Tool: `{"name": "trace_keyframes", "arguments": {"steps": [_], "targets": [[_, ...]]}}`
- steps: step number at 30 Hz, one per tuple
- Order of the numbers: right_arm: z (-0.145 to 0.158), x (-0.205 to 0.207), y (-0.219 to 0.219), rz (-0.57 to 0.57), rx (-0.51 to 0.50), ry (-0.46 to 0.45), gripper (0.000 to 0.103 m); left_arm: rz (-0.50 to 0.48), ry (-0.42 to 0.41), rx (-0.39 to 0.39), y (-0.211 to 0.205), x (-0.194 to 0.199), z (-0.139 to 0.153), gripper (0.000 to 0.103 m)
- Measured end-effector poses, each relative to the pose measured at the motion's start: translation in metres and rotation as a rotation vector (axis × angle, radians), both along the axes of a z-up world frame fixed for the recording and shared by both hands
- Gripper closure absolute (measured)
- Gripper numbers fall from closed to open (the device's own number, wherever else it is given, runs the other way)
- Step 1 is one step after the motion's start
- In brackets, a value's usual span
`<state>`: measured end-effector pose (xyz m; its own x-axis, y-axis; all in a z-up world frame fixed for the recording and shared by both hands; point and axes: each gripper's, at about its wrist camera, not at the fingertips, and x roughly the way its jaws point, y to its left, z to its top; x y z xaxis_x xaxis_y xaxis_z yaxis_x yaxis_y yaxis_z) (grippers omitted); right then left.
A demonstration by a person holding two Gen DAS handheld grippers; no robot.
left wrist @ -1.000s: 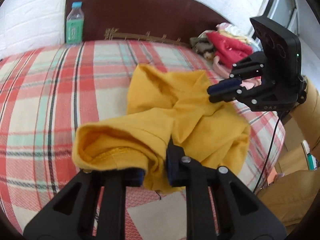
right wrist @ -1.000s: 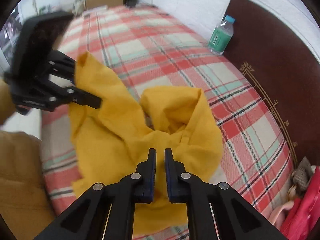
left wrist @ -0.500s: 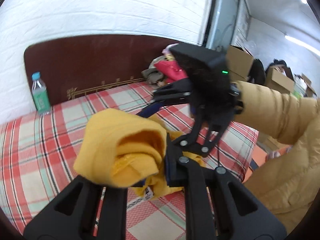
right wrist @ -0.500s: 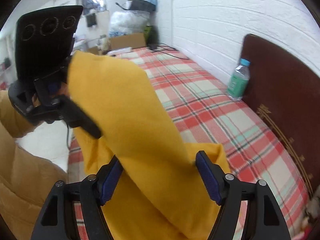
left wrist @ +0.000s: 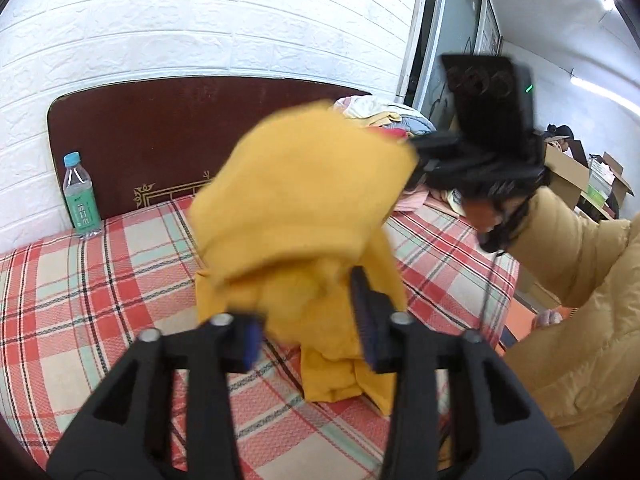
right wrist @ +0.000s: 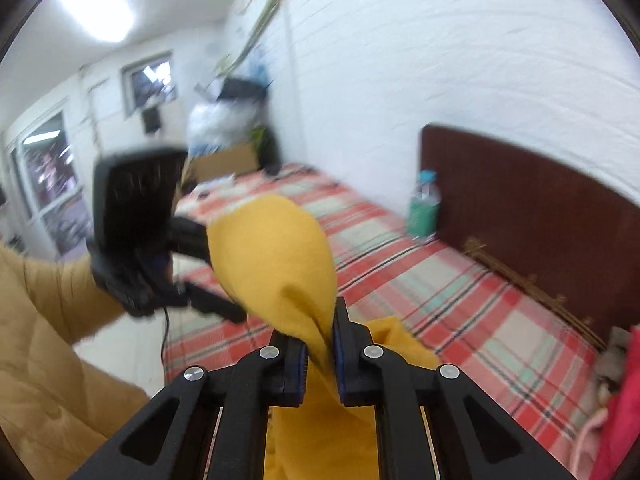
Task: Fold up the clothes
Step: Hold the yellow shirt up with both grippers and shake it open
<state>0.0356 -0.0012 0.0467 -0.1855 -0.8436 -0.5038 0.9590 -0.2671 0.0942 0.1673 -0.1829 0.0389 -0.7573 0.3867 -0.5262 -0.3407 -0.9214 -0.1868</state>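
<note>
A yellow garment [left wrist: 304, 208] hangs bunched in the air over the plaid bed [left wrist: 80, 288], held between both grippers, its lower part still touching the bed. My left gripper [left wrist: 308, 320] has its jaws apart with a thick wad of the cloth between them. In the right wrist view my right gripper [right wrist: 320, 344] is shut on a fold of the yellow garment [right wrist: 276, 256]. The right gripper [left wrist: 480, 136] shows in the left wrist view at the cloth's upper right; the left gripper [right wrist: 136, 240] shows in the right wrist view at the cloth's left.
A water bottle [left wrist: 80, 196] stands by the dark headboard [left wrist: 180, 128]. A pile of other clothes [left wrist: 380, 116] lies at the bed's far right corner. My tan jacket sleeve [left wrist: 568, 280] fills the right side. Cardboard boxes [left wrist: 580, 168] stand beyond the bed.
Both grippers have lifted the yellow garment up off the bed. The right gripper opened around the cloth half a second ago and is now shut on a fold.
</note>
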Motion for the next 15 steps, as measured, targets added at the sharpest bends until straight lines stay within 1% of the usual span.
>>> {"name": "trace_keyframes", "arguments": {"steps": [1,2,5,7,9,10,13,15], "targets": [[0.010,0.000,0.011,-0.034,-0.033,-0.006,0.094,0.002,0.002,0.003,0.003,-0.004,-0.002,0.042],[0.019,0.000,0.021,-0.058,-0.058,-0.013,0.094,0.003,0.002,0.007,0.006,-0.007,-0.005,0.040],[0.043,0.005,0.049,-0.126,-0.116,-0.007,0.094,-0.009,-0.025,0.043,0.014,-0.022,-0.016,0.039],[0.059,0.012,0.063,-0.153,-0.153,0.000,0.094,-0.024,-0.050,0.088,0.020,-0.033,-0.024,0.039],[0.070,0.017,0.071,-0.172,-0.185,-0.005,0.094,-0.060,-0.073,0.152,0.028,-0.043,-0.031,0.039],[0.075,0.020,0.074,-0.182,-0.197,-0.004,0.093,-0.077,-0.071,0.169,0.032,-0.045,-0.032,0.039],[0.084,0.029,0.078,-0.188,-0.225,-0.009,0.093,-0.133,-0.032,0.201,0.049,-0.049,-0.027,0.039],[0.088,0.036,0.081,-0.184,-0.246,-0.017,0.093,-0.165,-0.037,0.222,0.056,-0.055,-0.027,0.039]]}}
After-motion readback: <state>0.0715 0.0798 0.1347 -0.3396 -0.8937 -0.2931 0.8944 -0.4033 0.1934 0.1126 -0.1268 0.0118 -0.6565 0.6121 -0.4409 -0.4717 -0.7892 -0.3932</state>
